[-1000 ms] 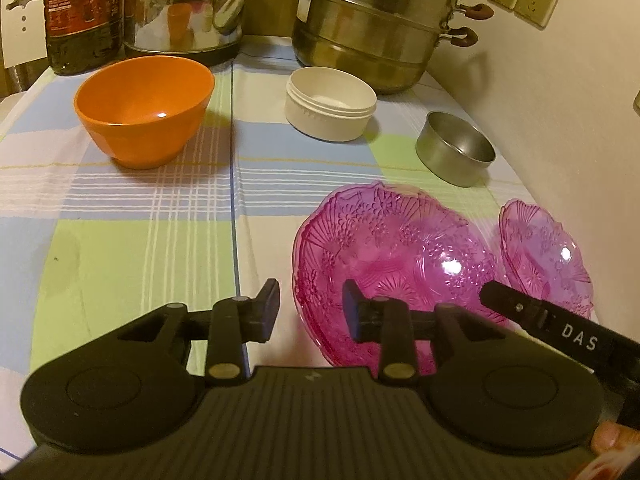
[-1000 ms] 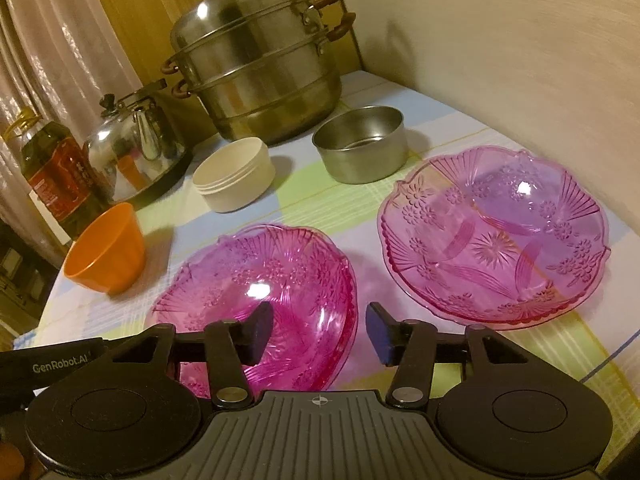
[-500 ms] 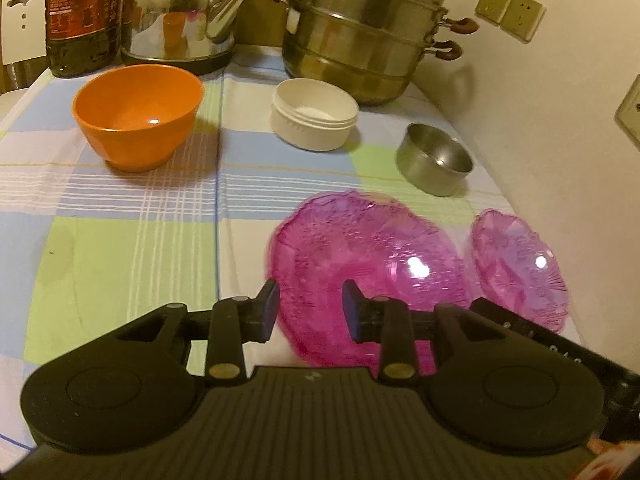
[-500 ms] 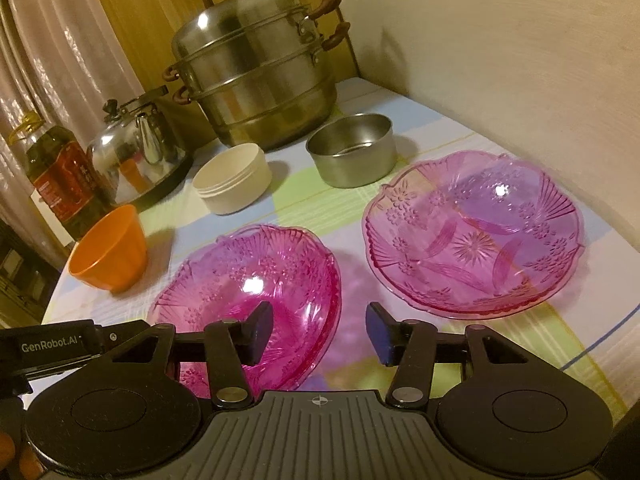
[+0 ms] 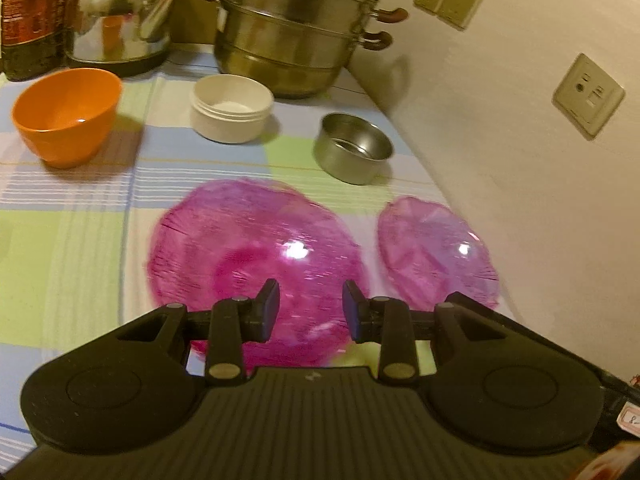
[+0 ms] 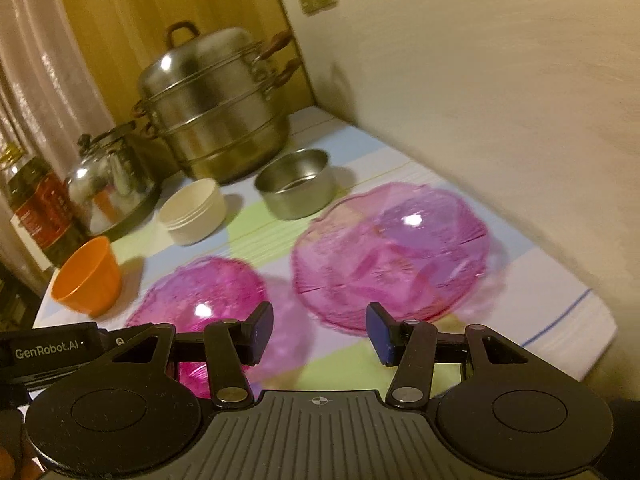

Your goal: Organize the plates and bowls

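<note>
Your left gripper (image 5: 310, 304) and right gripper (image 6: 318, 334) both hang above the near edge of the checked tablecloth (image 5: 60, 248), jaws spread with nothing between them, the right pair wider than the left. Neither touches any dish.

Nearest you, two pink glass plates lie side by side, apart from each other. The left pink plate (image 5: 248, 256) looks a deeper pink and may be two stacked, but motion blur hides it, so you can't count on that. The right pink plate (image 6: 392, 256) lies near the wall, single as far as the frames show.

Farther back, three bowls sit in a loose row, each well apart: orange bowl (image 5: 66, 114) far left, white bowl (image 5: 231, 106) in the middle, steel bowl (image 5: 352, 146) on the right, just beyond the gap between the plates. All upright and empty-looking, none nested.

Farthest back, not yours to sort: oil bottle (image 5: 28, 16), kettle (image 5: 120, 20), steamer pot (image 5: 296, 28).

Progress judgement: early to middle. At best some plates are already stacked on the left; the right pink plate is not yet joined to it, and the bowls are not yet grouped or nested. Most of the work looks left.
</note>
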{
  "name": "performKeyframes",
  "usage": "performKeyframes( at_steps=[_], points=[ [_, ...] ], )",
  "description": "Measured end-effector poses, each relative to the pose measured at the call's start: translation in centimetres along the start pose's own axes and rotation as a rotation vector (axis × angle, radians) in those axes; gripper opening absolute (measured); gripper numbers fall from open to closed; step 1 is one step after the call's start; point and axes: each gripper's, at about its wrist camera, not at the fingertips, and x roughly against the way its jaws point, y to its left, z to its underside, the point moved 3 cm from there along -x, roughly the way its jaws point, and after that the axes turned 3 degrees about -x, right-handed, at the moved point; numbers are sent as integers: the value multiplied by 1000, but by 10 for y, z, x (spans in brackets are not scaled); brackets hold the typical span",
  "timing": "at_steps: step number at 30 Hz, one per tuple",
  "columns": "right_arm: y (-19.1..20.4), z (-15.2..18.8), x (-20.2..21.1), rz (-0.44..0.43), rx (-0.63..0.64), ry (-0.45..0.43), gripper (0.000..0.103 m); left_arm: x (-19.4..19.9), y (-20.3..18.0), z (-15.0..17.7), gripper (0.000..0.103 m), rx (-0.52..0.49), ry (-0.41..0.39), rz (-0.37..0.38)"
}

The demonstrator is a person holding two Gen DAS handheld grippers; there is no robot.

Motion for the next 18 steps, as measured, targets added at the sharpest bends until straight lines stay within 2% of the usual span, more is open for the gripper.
performKeyframes(
  at_steps=[9, 18],
  points=[
    [-37, -13, 20, 58, -52, -42, 52, -7, -41, 5, 30, -3, 15, 55],
    [-72, -20, 20, 102, -128, -54, 52, -23, -66, 17, 30, 63, 35, 117]
  ],
)
